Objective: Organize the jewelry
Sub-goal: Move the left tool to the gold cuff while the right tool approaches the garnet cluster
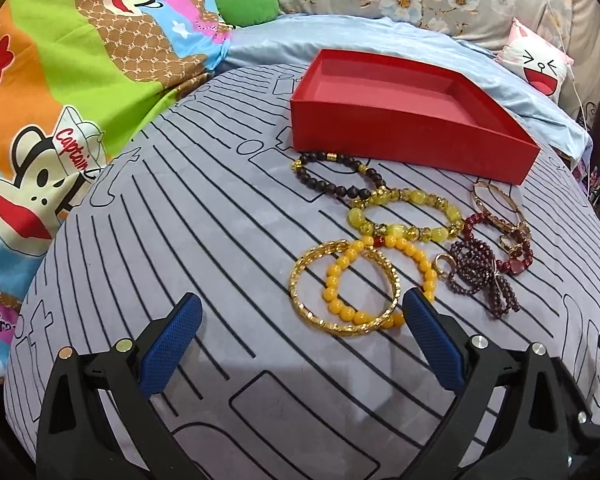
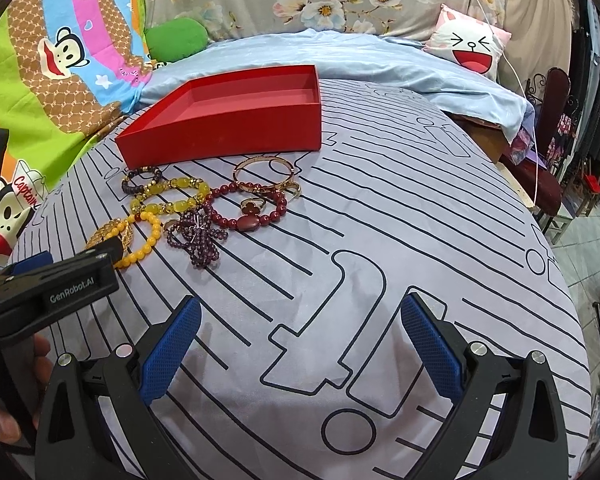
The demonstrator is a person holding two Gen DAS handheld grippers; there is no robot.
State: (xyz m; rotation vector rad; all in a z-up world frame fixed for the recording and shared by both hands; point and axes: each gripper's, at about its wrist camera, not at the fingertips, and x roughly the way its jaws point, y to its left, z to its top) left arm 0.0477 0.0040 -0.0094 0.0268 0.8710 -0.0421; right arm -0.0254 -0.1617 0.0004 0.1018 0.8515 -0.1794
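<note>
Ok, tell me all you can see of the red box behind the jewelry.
The red box is a shallow, open-topped rectangular tray, seemingly matte cardboard, red inside and out. It is empty, with no lid in view. It sits flat on the striped grey sheet, behind the jewelry. A dark beaded bracelet lies right at its front wall; whether they touch is unclear. Neither gripper touches it.

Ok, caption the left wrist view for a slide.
Open left gripper nears gold bangle among bracelets beside empty red box.

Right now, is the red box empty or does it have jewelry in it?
Empty. The red box shows only its bare pink-red floor in both views, and the bracelets all lie outside it on the striped sheet.
</note>
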